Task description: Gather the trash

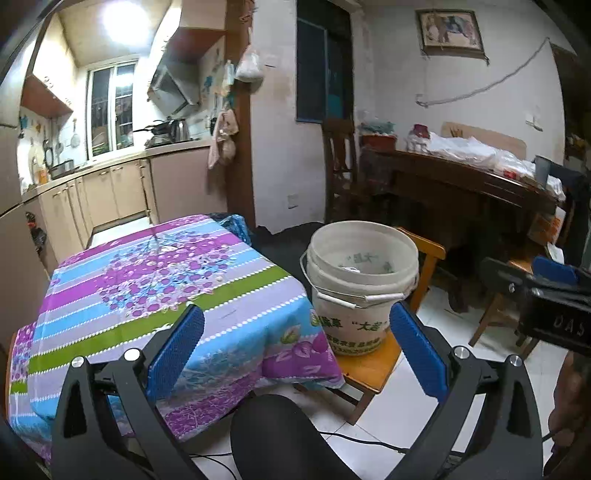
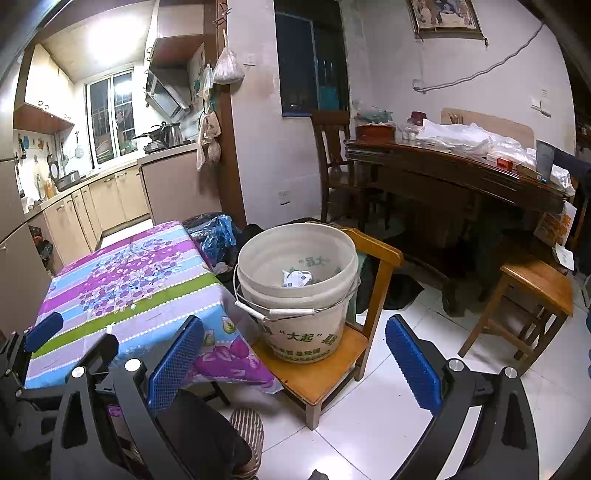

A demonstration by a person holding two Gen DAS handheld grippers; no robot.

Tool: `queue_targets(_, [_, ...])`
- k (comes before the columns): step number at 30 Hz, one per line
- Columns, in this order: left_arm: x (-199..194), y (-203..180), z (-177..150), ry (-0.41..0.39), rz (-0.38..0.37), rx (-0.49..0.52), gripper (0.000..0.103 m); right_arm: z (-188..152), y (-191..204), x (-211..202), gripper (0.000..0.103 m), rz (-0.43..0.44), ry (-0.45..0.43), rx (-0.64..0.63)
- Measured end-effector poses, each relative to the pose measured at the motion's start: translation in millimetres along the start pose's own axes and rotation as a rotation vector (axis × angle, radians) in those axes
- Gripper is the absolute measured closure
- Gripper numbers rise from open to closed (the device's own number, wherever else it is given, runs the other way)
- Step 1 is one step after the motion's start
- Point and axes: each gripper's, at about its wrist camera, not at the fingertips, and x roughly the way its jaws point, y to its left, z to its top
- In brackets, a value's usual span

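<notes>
Crumpled white paper scraps (image 2: 296,277) lie at the bottom of the cream plastic bucket (image 2: 295,280) on the small wooden chair (image 2: 328,373), just beside the floral-cloth counter (image 2: 122,284). Left claw (image 1: 295,350) and right claw (image 2: 291,354) both stand apart, empty. No loose trash shows on the cloth; scan the far edges before withdrawing.

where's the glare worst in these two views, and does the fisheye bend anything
Left wrist view: the ceiling light blows out white, washing the kitchen window; the far cabinets curve. Right wrist view: the same light glares, the dark dining table bows, corners vignette black, yet the bucket stays evenly lit and sharp.
</notes>
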Motion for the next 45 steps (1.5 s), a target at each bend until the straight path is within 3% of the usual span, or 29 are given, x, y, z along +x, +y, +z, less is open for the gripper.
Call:
queue_targets(27, [4.8,23.8,3.3,-0.004,0.081,-0.042,0.006,-3.0,12.9,21.4,0.005,-0.077,0.034,-0.066])
queue_targets(45, [6.5,21.3,1.4,0.005,0.096,-0.029,0.006,-7.7,4.8,25.6,0.005,-0.094,0.049,-0.048])
